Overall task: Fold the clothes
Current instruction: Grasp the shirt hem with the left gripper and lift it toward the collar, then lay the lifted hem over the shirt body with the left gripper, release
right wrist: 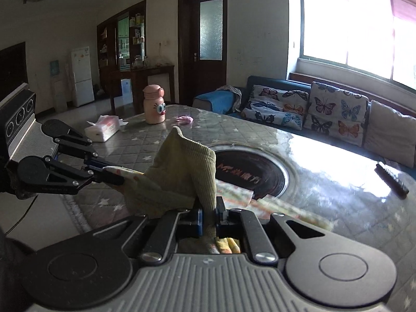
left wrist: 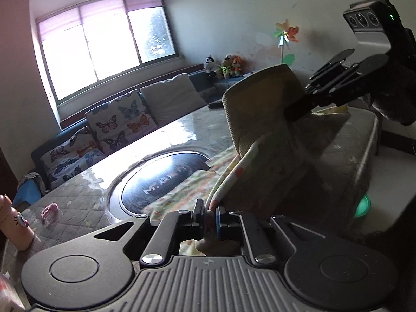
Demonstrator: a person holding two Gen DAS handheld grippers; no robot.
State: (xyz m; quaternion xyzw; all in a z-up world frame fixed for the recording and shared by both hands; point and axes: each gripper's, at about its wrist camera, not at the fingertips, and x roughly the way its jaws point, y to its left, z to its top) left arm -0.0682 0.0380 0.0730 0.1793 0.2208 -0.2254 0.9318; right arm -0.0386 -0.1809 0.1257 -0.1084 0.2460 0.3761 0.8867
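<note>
Left wrist view showed the left gripper (left wrist: 210, 219) closed on a printed hem of the garment (left wrist: 262, 119), the cloth pinched tight between its fingers (left wrist: 199, 214). From there the garment rose up and to the right, its ribbed olive side facing the camera, to the right gripper (left wrist: 296, 110), which had hold of the far edge above the table (left wrist: 166, 132). The lower part of the garment, a floral print, lay flat on the table just beside the round black hob (left wrist: 161, 179) set in its middle, covering part of the hob's near rim. A pink bottle (left wrist: 13, 223) stood at the left edge of the table, and a small pink item (left wrist: 49, 212) lay near it.

In the right wrist view the right gripper (right wrist: 208, 219) was likewise closed on the garment (right wrist: 182, 171), a fold of ribbed olive cloth squeezed between its fingers (right wrist: 221, 213). The cloth stood up in a peak ahead of it and stretched left to the left gripper (right wrist: 114, 178), whose fingers held a dotted edge. The rest trailed onto the table (right wrist: 325, 161) next to the hob (right wrist: 249, 174). Farther off on the table stood the bottle (right wrist: 154, 104) and a tissue pack (right wrist: 104, 128); a remote (right wrist: 391, 179) lay to the right. A sofa (right wrist: 306, 106) with butterfly cushions ran under the window.
</note>
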